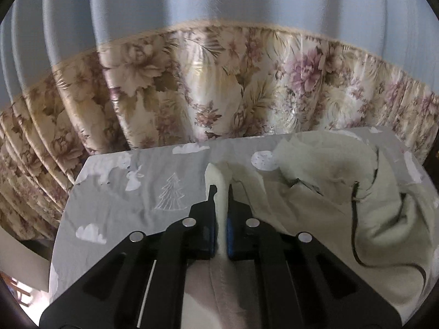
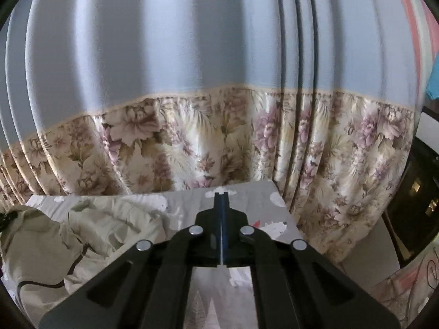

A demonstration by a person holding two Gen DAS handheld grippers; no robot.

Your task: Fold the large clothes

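Left tongs (image 1: pixel 221 189) clamped on a thick ridge of the cream garment (image 1: pixel 315 197); the soft fleecy fold stands up between the black fingers (image 1: pixel 211 192), blue pads visible either side of it. The garment lies crumpled on the desk (image 1: pixel 109 192), mostly on the right half in the left wrist view, bunched into soft lumps with deep creases. A dark drawstring cord (image 1: pixel 354 219) loops across it, its lower end hard to follow. A flat stitched hem runs down under the tongs and is cut off at the frame bottom.

Right tongs (image 2: pixel 221 194) fully closed, fingers pressed together with only a thin blue line between them; nothing visibly gripped. They sit over bare desk cover, with the garment (image 2: pixel 82 224) off to the left in that view, its left edge cropped.

The desk is covered with a grey cloth printed with white clouds, a tree outline (image 1: pixel 171 194) and a rabbit shape (image 1: pixel 134 179), lightly wrinkled. Behind it hangs a pleated curtain (image 1: pixel 219 82): plain pale blue upper part, glossy floral lower band in beige and mauve. Frame corners are dark; the right edge of the right wrist view is blurred clutter, unreadable.
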